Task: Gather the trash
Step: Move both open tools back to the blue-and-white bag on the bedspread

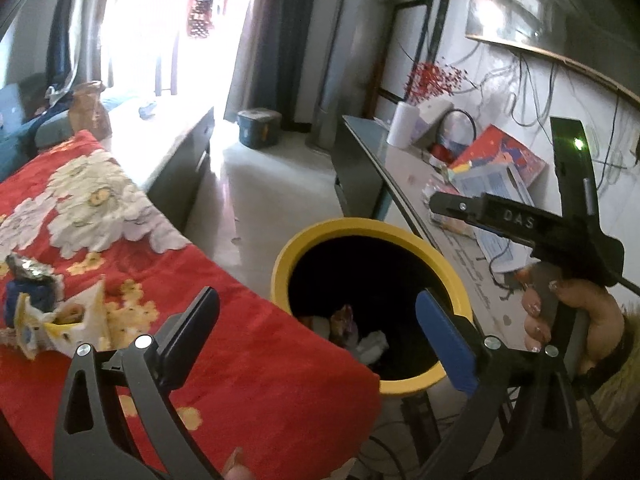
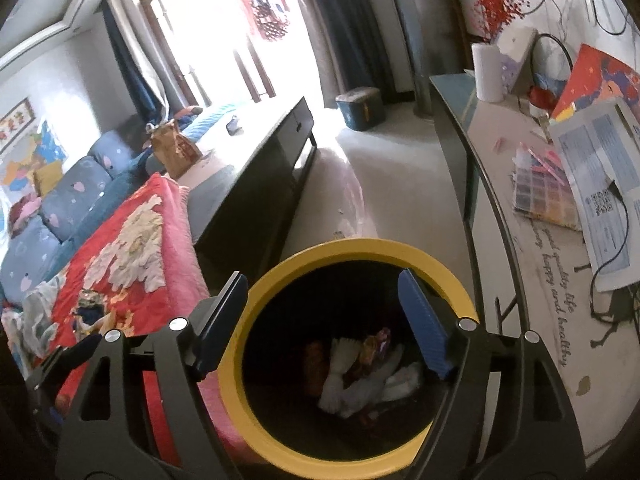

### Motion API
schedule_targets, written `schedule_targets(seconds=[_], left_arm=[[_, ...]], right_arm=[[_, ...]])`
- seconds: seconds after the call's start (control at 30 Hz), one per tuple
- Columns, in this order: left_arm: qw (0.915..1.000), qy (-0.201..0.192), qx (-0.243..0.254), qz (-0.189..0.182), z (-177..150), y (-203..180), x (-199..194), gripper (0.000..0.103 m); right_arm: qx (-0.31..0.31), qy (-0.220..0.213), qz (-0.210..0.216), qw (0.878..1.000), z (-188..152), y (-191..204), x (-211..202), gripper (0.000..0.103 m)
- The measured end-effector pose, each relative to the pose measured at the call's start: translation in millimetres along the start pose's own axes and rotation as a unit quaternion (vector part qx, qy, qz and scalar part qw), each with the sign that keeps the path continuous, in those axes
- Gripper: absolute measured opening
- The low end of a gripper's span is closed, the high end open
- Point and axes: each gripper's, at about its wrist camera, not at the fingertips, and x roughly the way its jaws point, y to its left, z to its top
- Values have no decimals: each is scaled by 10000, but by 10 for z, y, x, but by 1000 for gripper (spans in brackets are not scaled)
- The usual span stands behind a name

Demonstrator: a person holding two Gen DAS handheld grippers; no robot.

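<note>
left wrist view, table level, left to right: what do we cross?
Crumpled wrappers on the red floral blanket → yellow-rimmed bin with trash inside → right tongs, held in a hand.

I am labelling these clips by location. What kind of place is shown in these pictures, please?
Most likely a living room in a home. A sofa with blue cushions stands beside a low table under a red floral cloth, curtains hang at a big bright window, and a yellow-rimmed trash bin stands on the floor.
</note>
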Motion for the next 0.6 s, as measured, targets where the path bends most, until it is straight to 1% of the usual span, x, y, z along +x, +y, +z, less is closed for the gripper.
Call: schedule_targets(seconds=[0.07, 0.2, 0.6], left_arm=[[10000, -33, -20, 60, 21, 37, -52, 96], [9997, -142, -120, 175, 41, 155, -188, 96], [9966, -483, -420, 519, 93, 472, -501, 96]], right_arm=[[-37, -8, 66, 10000, -5, 36, -9, 70], [-144, -59, 220, 9996, -4, 148, -51, 75], [-459, -43, 522, 9976, -59, 477, -114, 75]])
